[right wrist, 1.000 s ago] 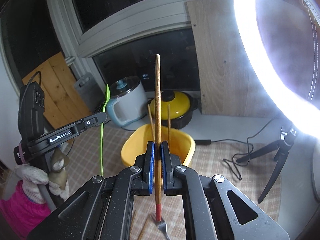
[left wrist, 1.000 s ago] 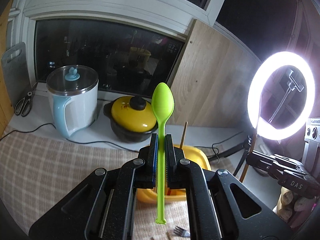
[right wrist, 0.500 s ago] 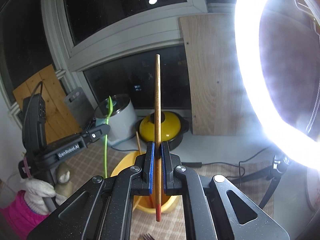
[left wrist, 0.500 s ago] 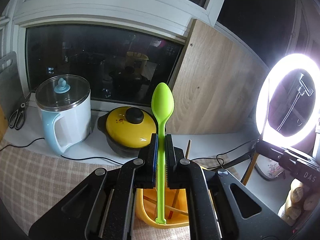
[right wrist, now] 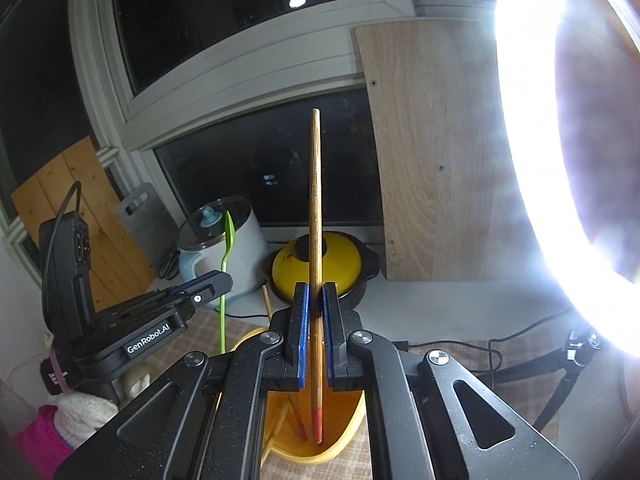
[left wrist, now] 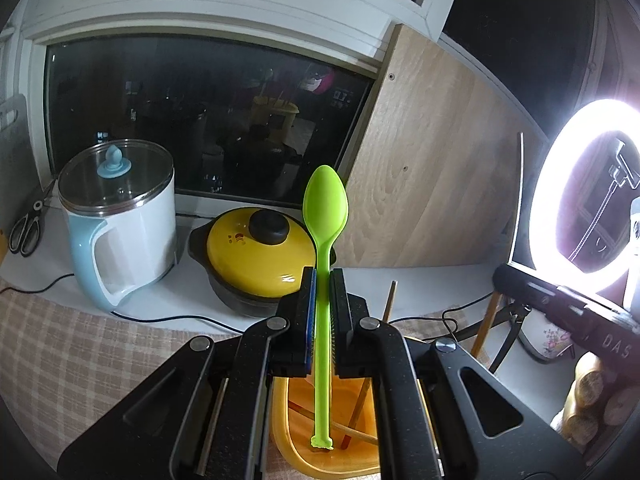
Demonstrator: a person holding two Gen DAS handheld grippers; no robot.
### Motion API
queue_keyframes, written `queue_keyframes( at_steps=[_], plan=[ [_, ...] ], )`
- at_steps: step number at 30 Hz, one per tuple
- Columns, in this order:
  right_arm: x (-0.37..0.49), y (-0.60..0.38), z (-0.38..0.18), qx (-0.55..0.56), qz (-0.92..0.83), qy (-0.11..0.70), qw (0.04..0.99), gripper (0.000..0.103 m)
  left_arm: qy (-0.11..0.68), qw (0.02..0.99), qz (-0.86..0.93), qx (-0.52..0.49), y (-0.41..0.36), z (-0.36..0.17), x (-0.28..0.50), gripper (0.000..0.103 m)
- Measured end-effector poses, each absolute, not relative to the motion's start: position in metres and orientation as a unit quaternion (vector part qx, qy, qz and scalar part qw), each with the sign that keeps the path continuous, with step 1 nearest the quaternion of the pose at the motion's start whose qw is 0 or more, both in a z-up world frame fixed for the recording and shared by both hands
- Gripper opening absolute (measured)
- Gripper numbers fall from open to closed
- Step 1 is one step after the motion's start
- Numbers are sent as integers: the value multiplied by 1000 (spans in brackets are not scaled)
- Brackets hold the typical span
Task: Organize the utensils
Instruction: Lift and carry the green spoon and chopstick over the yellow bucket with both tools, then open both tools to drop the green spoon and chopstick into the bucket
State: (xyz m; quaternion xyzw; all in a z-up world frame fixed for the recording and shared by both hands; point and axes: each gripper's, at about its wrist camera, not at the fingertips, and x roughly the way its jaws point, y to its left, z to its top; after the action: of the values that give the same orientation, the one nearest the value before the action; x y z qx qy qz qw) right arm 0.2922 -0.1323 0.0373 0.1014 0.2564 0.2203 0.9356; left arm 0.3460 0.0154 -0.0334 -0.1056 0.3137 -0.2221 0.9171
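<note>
The green spoon [left wrist: 325, 216] stands upright with its long axis vertical, bowl at the top and handle end pointing down into the yellow container [left wrist: 288, 436]. The left gripper [left wrist: 324, 280] is clamped on the spoon's handle, its two pads pressed flat against either side of the shaft a little below the bowl. The handle tip hangs inside the container's mouth; whether it touches the bottom cannot be told.

The wooden chopstick [right wrist: 315, 208] is also upright, long axis vertical, its plain end up and its red-painted end down inside the same container [right wrist: 352, 424]. The right gripper [right wrist: 315, 292] is closed tight on the chopstick at roughly its lower third, blue pads on both sides of the wood. In the right wrist view the left gripper [right wrist: 216, 282] shows at the left with the spoon [right wrist: 229, 236] rising edge-on above it.

Several other chopsticks [left wrist: 390, 300] already lean inside the container, one sticking out above its rim. The container sits on a checked cloth [left wrist: 80, 360] covering the bench, near the cloth's far edge. Behind it on the bare white strip along the window stand a yellow-lidded pot [left wrist: 256, 252] and a white electric kettle [left wrist: 120, 216], with scissors [left wrist: 26, 228] at the far left edge. A ring light [left wrist: 580, 196] glows at the right.
</note>
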Motion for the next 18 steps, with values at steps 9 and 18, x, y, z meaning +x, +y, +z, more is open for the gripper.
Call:
queue_keyframes(
  at_steps=[9, 18],
  plan=[
    [303, -125, 7, 110, 225, 286, 925, 5, 319, 916, -219, -108, 16, -43, 343, 4],
    [301, -126, -8, 112, 233, 305, 917, 5, 328, 913, -219, -105, 21, -51, 335, 4]
  ],
)
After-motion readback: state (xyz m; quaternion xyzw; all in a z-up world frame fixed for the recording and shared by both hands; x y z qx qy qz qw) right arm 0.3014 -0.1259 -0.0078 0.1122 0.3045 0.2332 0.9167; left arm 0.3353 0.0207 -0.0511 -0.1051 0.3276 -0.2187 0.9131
